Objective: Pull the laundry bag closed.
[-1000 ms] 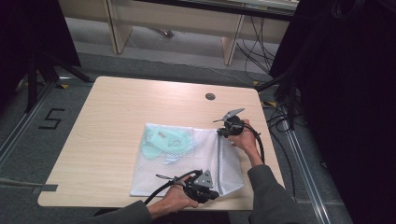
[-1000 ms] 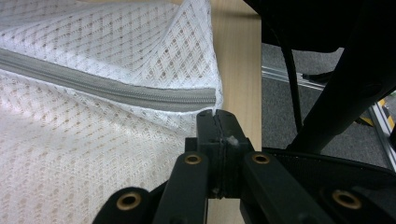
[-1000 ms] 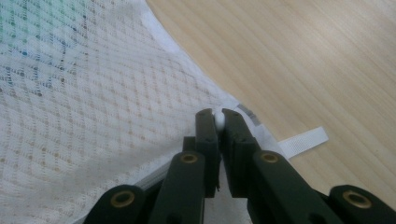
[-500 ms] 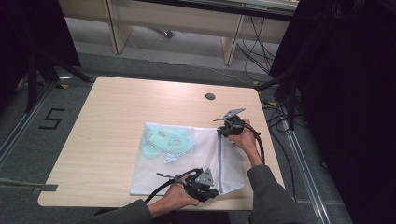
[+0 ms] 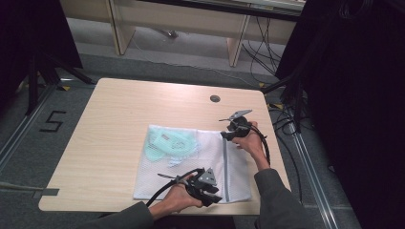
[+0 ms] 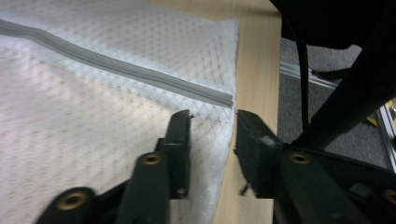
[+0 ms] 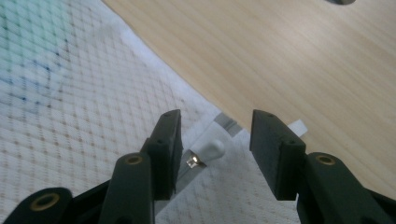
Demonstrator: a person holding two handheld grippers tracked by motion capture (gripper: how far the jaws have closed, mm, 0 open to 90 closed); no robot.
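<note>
One mesh bag (image 5: 191,164), white, flat, roughly rectangular, lying on the near right part of the table (image 5: 119,119). Fine diamond weave; a grey zipper (image 5: 225,167) runs front to back near its right edge. The zipper pull (image 7: 208,151), white with a small metal link, sits at the far end of the zipper, at the bag's far right corner.

Contents: pale green fabric (image 5: 167,143) showing through the mesh in the bag's far left part; what kind of item it is can't be made out, perhaps a folded garment.

Left gripper (image 5: 210,193): at the bag's near right corner, jaws just opened, now part open and apart from the mesh, with the bag's edge lying between them unheld.

Right gripper (image 5: 228,136): at the far right corner, jaws likewise just opened, part open; the pull lies between them, close to one jaw, not pinched.
</note>
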